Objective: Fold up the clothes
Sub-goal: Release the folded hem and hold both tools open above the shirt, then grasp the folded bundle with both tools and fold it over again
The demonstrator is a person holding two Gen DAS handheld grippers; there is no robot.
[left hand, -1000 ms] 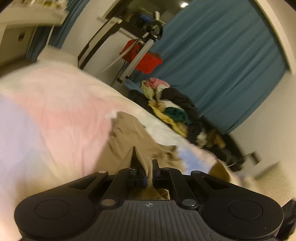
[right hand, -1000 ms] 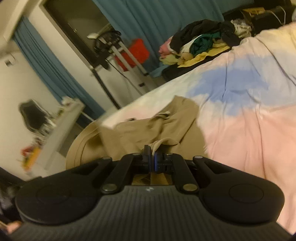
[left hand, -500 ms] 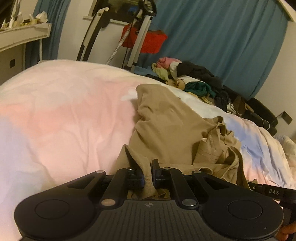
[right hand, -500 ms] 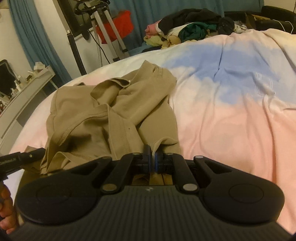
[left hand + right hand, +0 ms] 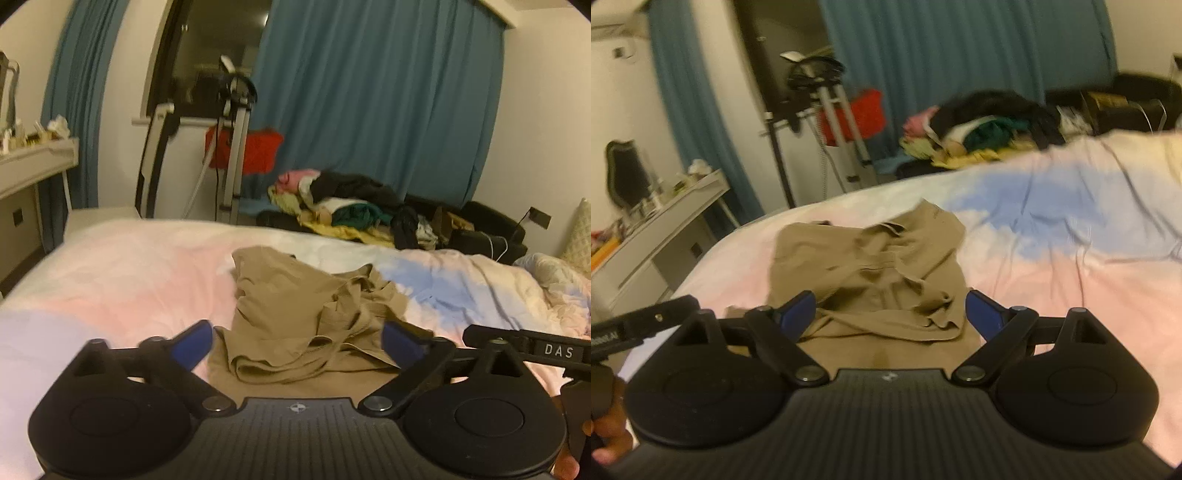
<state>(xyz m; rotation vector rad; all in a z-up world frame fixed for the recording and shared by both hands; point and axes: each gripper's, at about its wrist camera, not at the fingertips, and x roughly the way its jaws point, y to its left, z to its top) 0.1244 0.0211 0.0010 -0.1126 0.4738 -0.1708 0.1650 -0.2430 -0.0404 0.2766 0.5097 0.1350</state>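
Observation:
A tan shirt [image 5: 295, 314] lies crumpled on the pink and blue bedspread [image 5: 110, 280]; it also shows in the right wrist view [image 5: 871, 273]. My left gripper [image 5: 297, 343] is open, its blue pads wide apart just above the shirt's near edge. My right gripper [image 5: 890, 314] is open too, over the near hem, holding nothing. The right gripper's body [image 5: 532, 349] shows at the right of the left wrist view.
A pile of mixed clothes [image 5: 351, 214] lies beyond the bed's far edge before blue curtains [image 5: 369, 110]. A tripod [image 5: 232, 147] and a red bag [image 5: 255, 149] stand at the back. A white shelf [image 5: 33, 162] is at the left. A pillow [image 5: 576, 240] lies far right.
Both grippers were shut on the tan shirt's edge and have opened, letting it drop on the bed. Both have drawn back and levelled out.

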